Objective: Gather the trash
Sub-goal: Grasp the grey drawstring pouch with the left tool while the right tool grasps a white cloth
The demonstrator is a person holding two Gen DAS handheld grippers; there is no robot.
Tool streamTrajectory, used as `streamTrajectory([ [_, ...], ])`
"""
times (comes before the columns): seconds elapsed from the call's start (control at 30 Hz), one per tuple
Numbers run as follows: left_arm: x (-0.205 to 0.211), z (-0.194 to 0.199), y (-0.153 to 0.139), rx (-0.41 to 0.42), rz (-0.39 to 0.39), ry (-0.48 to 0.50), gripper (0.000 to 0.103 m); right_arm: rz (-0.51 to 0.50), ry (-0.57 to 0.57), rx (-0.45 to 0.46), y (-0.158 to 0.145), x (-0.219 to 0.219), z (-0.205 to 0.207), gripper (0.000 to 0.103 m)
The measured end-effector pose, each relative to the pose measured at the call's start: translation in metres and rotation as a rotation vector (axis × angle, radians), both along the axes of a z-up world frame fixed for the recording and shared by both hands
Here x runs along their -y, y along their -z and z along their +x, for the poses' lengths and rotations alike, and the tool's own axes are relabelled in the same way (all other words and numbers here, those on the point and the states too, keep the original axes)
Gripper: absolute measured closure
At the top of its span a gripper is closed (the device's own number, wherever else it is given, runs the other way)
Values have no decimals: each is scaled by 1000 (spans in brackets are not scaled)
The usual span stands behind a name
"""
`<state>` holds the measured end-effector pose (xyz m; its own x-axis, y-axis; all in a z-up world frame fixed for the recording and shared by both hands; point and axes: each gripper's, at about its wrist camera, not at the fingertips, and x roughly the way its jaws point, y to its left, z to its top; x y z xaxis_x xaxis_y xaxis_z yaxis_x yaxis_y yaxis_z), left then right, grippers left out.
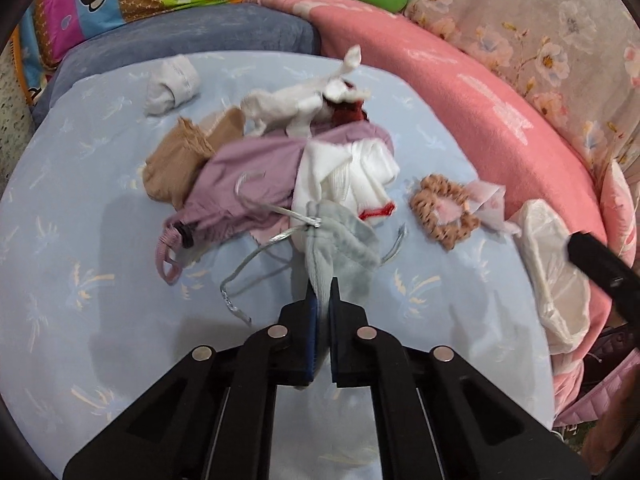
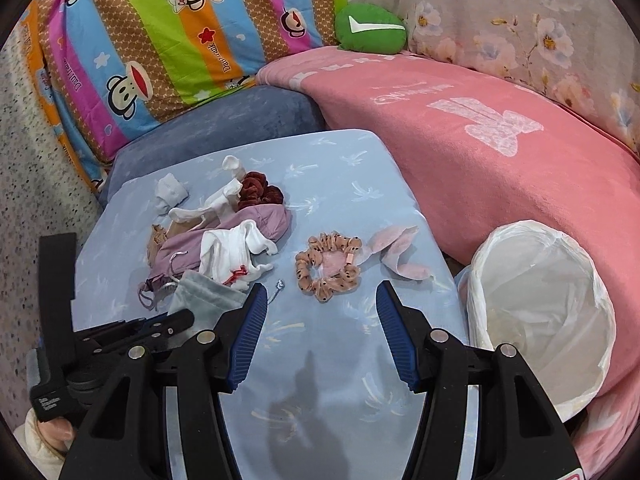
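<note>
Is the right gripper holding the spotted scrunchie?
No: the right gripper is open and empty, short of the spotted scrunchie lying on the blue sheet.

The right gripper hangs wide apart over the blue sheet, near a spotted scrunchie. A lined bin stands beside it.

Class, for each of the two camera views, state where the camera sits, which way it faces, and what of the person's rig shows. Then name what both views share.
Left wrist: sits on the left gripper, faces forward over the light blue patterned sheet; its fingers pinch a grey drawstring pouch.
Right wrist: sits on the right gripper, open, facing the same sheet; left gripper appears lower left.
Shared: spotted tan scrunchie, white-lined bin.
</note>
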<state>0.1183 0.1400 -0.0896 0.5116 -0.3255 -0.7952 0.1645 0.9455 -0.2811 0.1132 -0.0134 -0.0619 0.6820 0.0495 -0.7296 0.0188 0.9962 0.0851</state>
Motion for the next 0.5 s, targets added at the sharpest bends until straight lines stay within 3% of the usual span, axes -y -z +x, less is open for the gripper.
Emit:
streamTrajectory([
  [0.33,-31,12,-64,153,-23,-70,99,13,-61,-15,8,-35,38,47],
  [0.5,-39,26,-82,199,-13,-101,99,30,-90,-39,21,-54,65,47],
])
